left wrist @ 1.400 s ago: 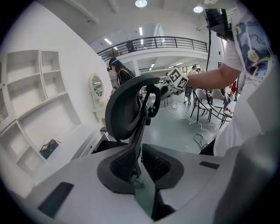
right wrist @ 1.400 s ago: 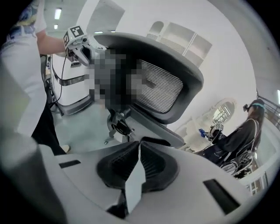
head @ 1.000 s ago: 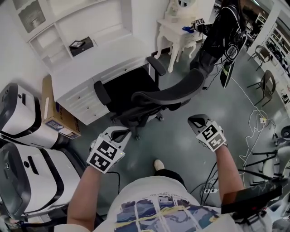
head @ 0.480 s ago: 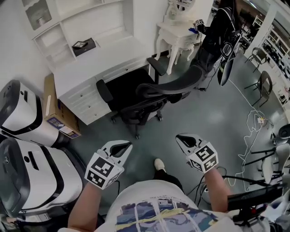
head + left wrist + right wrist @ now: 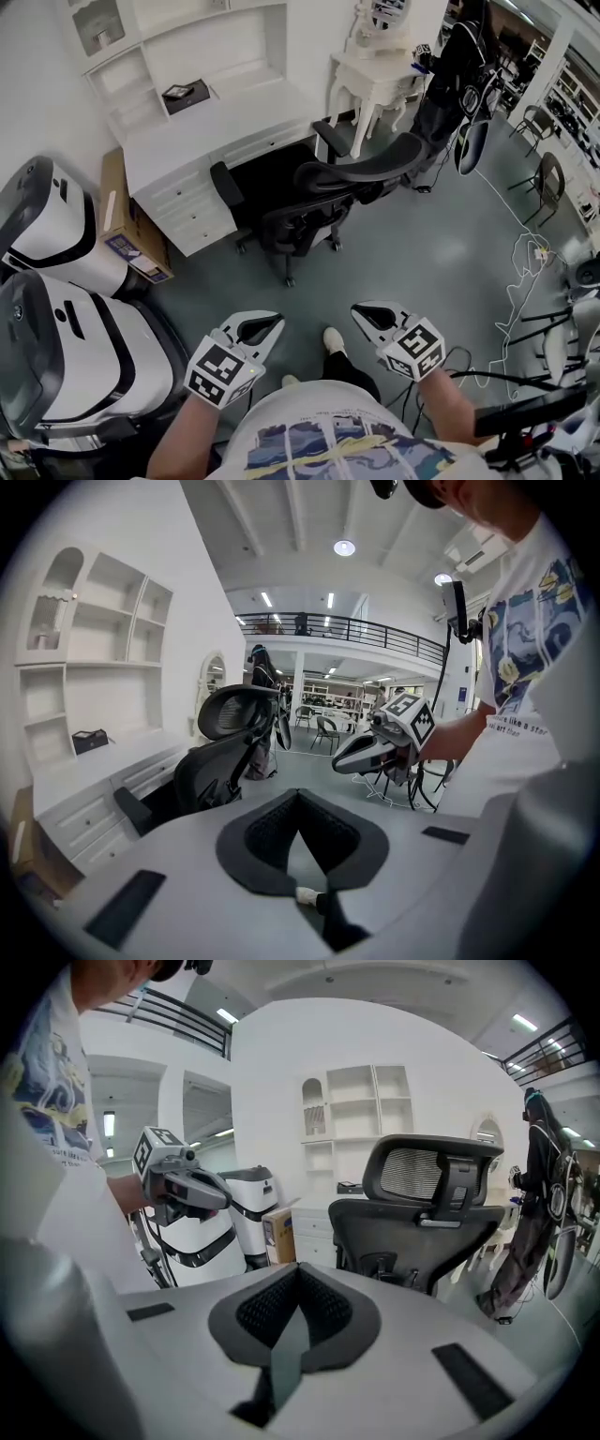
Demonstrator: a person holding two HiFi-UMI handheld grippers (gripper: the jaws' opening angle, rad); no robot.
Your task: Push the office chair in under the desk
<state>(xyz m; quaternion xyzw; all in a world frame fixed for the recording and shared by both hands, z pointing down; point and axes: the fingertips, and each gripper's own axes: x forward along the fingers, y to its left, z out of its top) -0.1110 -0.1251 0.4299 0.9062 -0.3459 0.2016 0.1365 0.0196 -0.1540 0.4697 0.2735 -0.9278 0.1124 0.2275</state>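
A black office chair (image 5: 323,192) stands with its seat under the white desk (image 5: 202,122), its backrest toward me; it also shows in the left gripper view (image 5: 211,757) and the right gripper view (image 5: 427,1213). My left gripper (image 5: 269,323) is shut and empty, held low near my body, well short of the chair. My right gripper (image 5: 361,314) is shut and empty too, about level with the left one. Each gripper shows in the other's view: the right gripper (image 5: 349,758) and the left gripper (image 5: 220,1199). A shoe (image 5: 331,339) shows between them.
White machines (image 5: 56,281) stand at the left beside a cardboard box (image 5: 127,234). A small white side table (image 5: 375,75) is beyond the desk. Cables (image 5: 520,272) trail over the grey floor at the right, where another chair (image 5: 551,178) stands. A person in black (image 5: 459,56) stands behind.
Both grippers have drawn back from the chair toward my body and come closer together. The chair sits further in under the desk and farther from me than one second ago.
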